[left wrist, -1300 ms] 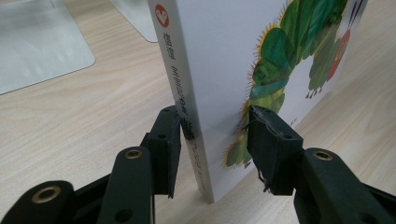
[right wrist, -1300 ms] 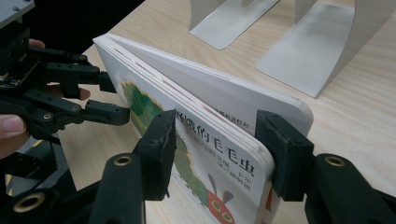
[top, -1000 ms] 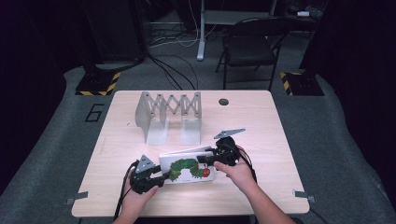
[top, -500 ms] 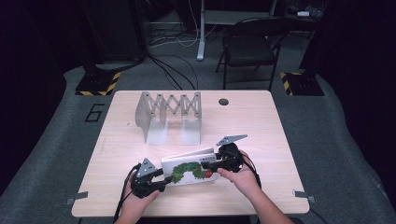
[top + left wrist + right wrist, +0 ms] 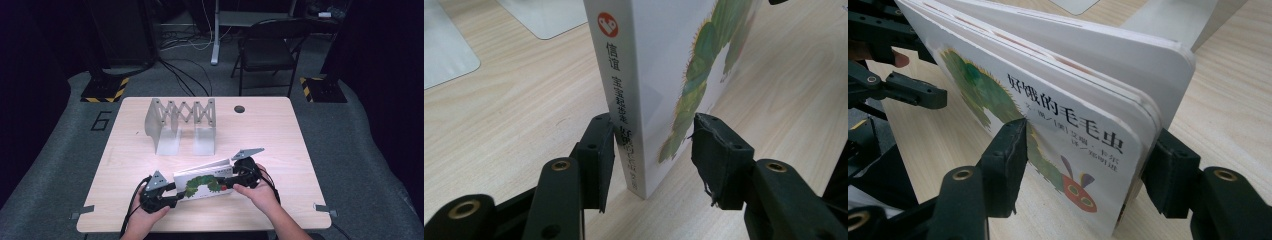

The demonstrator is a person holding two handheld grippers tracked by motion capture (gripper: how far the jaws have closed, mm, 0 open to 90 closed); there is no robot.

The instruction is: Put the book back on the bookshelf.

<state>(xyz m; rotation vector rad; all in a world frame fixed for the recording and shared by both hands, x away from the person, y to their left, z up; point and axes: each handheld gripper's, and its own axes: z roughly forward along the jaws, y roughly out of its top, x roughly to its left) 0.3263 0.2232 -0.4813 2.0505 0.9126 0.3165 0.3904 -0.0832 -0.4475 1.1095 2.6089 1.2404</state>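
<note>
Both tongs flank a picture book stood on edge on the tabletop (image 5: 150,145).

The book (image 5: 202,183) stands near the front edge, before the grey rack (image 5: 180,122). The right tongs (image 5: 1088,165) have just been opening, pads slack around the page end; the left tongs (image 5: 651,155) bracket the spine, one pad touching, the other clear. Likely releasing or regripping.

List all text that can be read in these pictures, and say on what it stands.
"好饿的毛毛虫": cover of the book.
Small lines under that title: too blurred to read.
"信谊": book spine, below a red logo; the spine text lower down is partly hidden.
"6": floor left of the table.
</note>
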